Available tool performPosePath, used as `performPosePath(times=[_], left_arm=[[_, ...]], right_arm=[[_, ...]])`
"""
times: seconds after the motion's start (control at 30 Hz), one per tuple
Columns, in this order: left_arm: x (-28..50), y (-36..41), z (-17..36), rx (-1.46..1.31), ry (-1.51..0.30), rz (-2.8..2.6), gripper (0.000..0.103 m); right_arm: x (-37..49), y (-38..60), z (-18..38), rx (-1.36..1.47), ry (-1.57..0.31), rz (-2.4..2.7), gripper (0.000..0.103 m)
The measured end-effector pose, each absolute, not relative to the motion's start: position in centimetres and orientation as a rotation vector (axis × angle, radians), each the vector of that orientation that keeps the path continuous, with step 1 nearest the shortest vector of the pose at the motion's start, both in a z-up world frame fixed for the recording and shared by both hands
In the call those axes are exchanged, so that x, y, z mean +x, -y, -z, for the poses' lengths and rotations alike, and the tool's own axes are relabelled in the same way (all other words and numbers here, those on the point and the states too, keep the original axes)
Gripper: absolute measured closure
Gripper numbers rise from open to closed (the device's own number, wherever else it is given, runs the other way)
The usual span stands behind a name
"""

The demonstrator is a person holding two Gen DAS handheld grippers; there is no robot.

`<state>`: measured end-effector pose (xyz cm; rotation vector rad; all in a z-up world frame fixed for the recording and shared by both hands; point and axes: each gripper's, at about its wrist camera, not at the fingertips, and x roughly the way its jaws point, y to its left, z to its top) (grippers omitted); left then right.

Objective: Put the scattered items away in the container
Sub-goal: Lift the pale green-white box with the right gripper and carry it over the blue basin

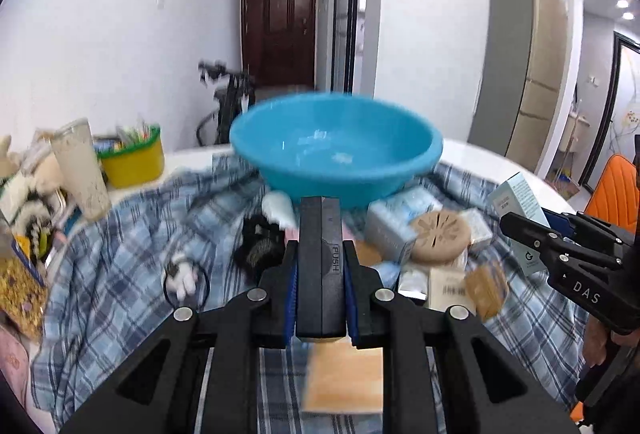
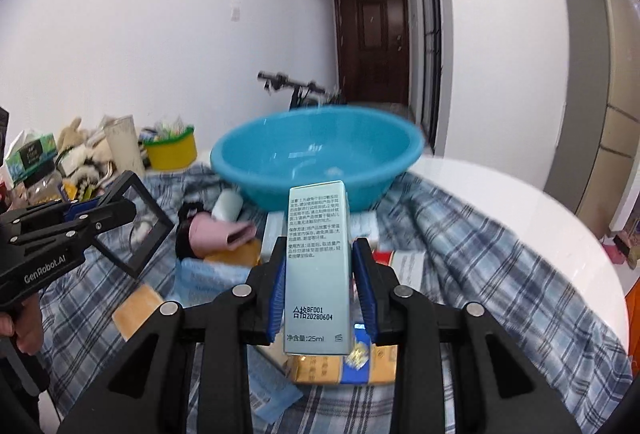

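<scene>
Both loads pinched—black mirror [image 2: 132,222] left, pale box [image 2: 318,266] right—should clear the blue basin [image 2: 316,149] rim before release.

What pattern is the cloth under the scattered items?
The cloth is a blue, grey and white plaid check, clearest in the right wrist view.

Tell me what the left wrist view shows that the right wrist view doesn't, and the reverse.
Left wrist only: the round tan perforated disc and the hair tie with a white charm.
Right wrist only: the printed face of the pale green carton clamped in the right tongs, plus the pink pouch.
Both: the empty blue basin on the plaid cloth, and the flat black case clamped in the left tongs.
</scene>
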<state>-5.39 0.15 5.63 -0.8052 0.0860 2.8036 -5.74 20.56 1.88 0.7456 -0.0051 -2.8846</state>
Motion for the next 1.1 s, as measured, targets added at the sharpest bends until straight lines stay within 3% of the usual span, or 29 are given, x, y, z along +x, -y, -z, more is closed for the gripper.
performPosePath(times=[0.37,1.1], left_arm=[[-3.3,-0.8,-8.2,-0.558,-0.123,-2.847,0.082],[-2.8,-1.3,-9.5,-0.531,-0.159,-2.826,0.082]], right_arm=[[-3.3,-20.3,-4.7,0.498,-0.054,2.948,0.073],[-2.7,-20.4,-6.0,0.443,-0.058,2.944,0.073]])
